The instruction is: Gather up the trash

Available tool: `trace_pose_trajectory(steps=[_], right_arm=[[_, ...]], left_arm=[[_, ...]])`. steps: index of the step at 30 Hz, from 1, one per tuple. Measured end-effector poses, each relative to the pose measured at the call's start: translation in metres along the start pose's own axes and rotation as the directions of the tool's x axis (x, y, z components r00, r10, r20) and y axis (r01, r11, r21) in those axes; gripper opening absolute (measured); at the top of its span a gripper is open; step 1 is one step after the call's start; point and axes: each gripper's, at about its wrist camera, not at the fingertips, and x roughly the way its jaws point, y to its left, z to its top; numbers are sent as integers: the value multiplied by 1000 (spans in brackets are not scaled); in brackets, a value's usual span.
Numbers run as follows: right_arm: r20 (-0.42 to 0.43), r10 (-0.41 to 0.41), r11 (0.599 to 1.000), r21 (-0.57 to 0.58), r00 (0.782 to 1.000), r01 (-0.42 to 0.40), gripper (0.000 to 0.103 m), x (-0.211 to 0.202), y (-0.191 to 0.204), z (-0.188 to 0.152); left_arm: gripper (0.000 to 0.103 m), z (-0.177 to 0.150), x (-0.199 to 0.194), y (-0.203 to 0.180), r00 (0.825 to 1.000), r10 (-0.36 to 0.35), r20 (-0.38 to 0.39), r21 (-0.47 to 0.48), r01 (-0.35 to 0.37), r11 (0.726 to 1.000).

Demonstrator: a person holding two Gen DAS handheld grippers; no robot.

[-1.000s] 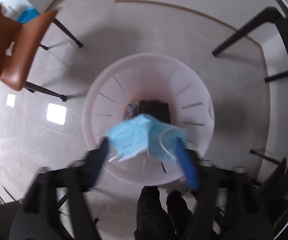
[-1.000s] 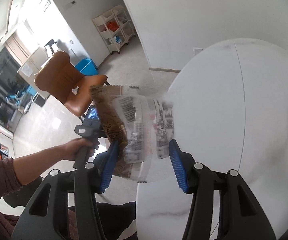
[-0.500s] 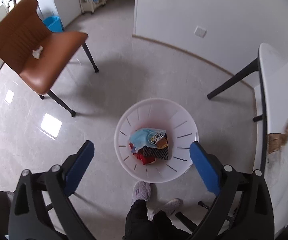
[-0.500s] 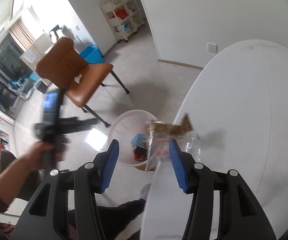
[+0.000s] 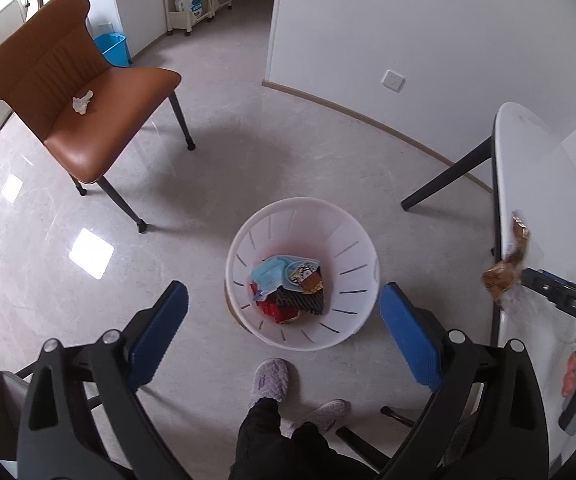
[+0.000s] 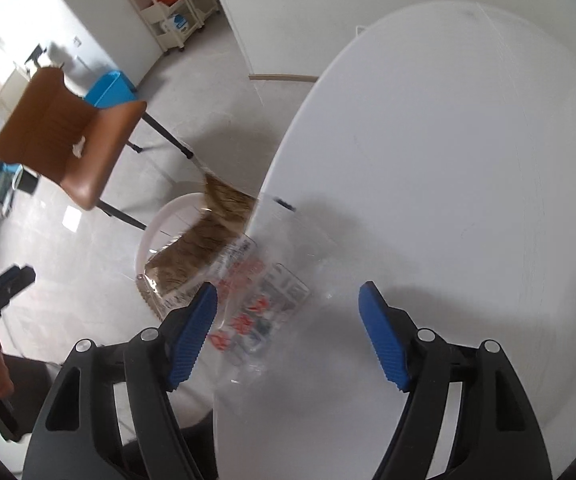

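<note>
Both tools empty, wrapper loose at the counter edge

The left tool (image 5: 284,320), ribbed blue pads spread wide, hangs over the round slotted white plastic bin (image 5: 361,248) on the floor, a crumpled blue mask (image 5: 270,272) on top of the trash inside. The right tool (image 6: 288,328) has just been opening; the crinkly clear-and-brown plastic wrapper (image 6: 224,256) sits just beyond its pads, unpinched, overhanging the near-left edge of the smooth white oval counter (image 6: 447,140).

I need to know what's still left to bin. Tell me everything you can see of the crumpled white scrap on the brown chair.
The scrap is small, white and crumpled, like tissue or paper. It lies loose on the chair, on the seat near the backrest. Only the seat touches it; no tool or hand is near. The right wrist view shows it blurred.
</note>
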Motion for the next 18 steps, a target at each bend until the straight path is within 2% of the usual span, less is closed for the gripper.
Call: trace_pose_trajectory(steps=[2, 4, 6, 7, 8, 9, 14, 18], right_arm=[[1, 13, 1000, 13, 1000, -13, 73, 1, -3, -1], [15, -6, 1000, 5, 1000, 6, 67, -1, -2, -1], [20, -35, 999, -20, 999, 36, 45, -2, 2, 3], [20, -39, 999, -29, 999, 40, 39, -1, 2, 5], [16, -32, 999, -33, 999, 32, 25, -1, 2, 6], [10, -23, 999, -35, 1000, 24, 21, 1, 2, 8], [7, -37, 997, -68, 999, 38, 17, 3, 2, 11], [5, -37, 997, -66, 999, 37, 17, 3, 1, 11]], left_arm=[[92, 0, 0, -6, 1000, -20, 4, 10, 20, 1000], [92, 1, 3, -17, 999, -33, 8, 43, 32, 999], [92, 3, 7, -32, 998, -58, 9, 86, 57, 995], [92, 5, 12, -41, 997, -74, 2, 106, 73, 992], [92, 6, 16, -49, 996, -85, -5, 119, 85, 989], [92, 7, 19, -57, 995, -103, -11, 130, 104, 986], [92, 11, 28, -100, 979, -194, -56, 188, 202, 961], [92, 5, 19, -128, 954, -289, -78, 234, 299, 925]])
